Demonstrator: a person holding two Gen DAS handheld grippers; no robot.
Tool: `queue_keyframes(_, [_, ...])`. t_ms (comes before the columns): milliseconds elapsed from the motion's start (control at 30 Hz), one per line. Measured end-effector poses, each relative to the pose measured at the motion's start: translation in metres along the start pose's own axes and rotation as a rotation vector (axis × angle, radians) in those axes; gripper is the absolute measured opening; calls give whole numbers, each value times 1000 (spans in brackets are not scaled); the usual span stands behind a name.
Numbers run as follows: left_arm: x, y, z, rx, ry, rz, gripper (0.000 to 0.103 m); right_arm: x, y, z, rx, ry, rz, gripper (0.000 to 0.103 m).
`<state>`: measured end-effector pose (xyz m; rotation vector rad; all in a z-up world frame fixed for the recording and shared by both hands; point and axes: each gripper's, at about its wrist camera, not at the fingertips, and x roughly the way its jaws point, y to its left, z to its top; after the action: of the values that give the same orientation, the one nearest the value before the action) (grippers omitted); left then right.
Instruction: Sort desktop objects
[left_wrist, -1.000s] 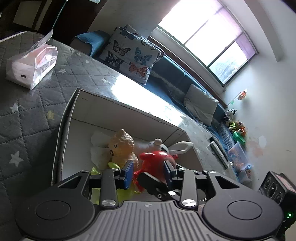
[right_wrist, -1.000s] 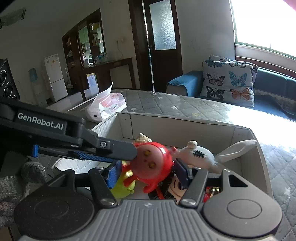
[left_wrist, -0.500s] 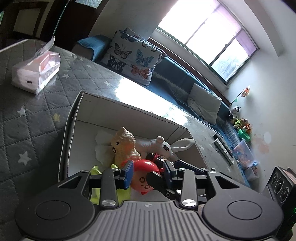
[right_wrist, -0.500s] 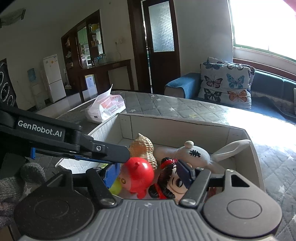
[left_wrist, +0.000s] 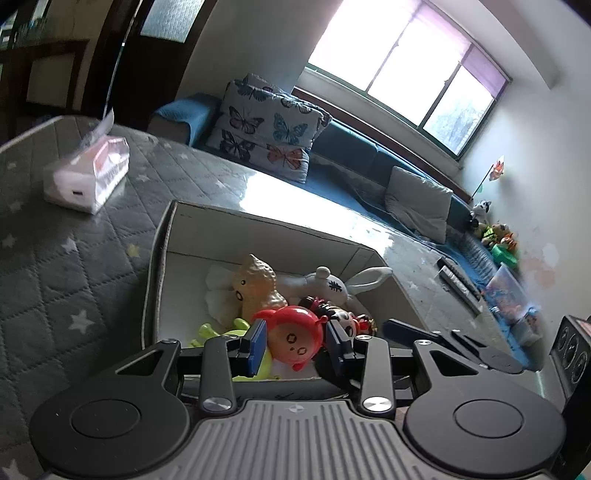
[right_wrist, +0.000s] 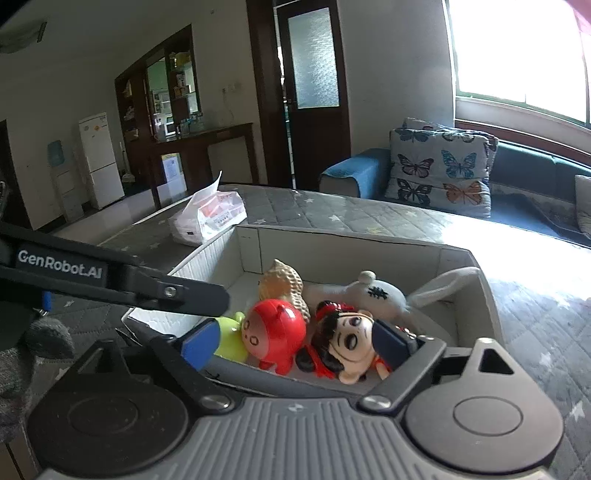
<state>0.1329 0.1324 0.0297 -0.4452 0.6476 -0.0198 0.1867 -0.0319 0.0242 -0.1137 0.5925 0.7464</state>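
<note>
In the box (right_wrist: 465, 266), toys crowd beneath both unclenched grippers, the right gripper (right_wrist: 295, 341) still widening, empty.

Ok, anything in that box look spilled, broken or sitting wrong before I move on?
Nothing looks damaged or spilled. The toys lie loosely piled inside the cardboard box: the red figure and the dark-haired doll on their sides. Only the white rabbit's ear leans up toward the box's right wall. The right gripper is opening, clear of them.
</note>
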Motion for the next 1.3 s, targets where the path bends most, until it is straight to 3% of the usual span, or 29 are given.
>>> queue_keyframes(333, [-19,-14,-16,101,-52,66,39,-21,-4,-10,32,-20,-47,103])
queue_keyframes(733, [-29,-28,-37,165,-50,139,39,-48,-4,-29,51,-49,-139,103])
queue_keyframes(1133, [-24,-45,-59,226,-3,224,40,-63,-21,-51,135,-47,-261,103])
queue_keyframes(1300, [-20,-50,-71,239,28,221,40,-66,-25,-64,151,-36,-291,103])
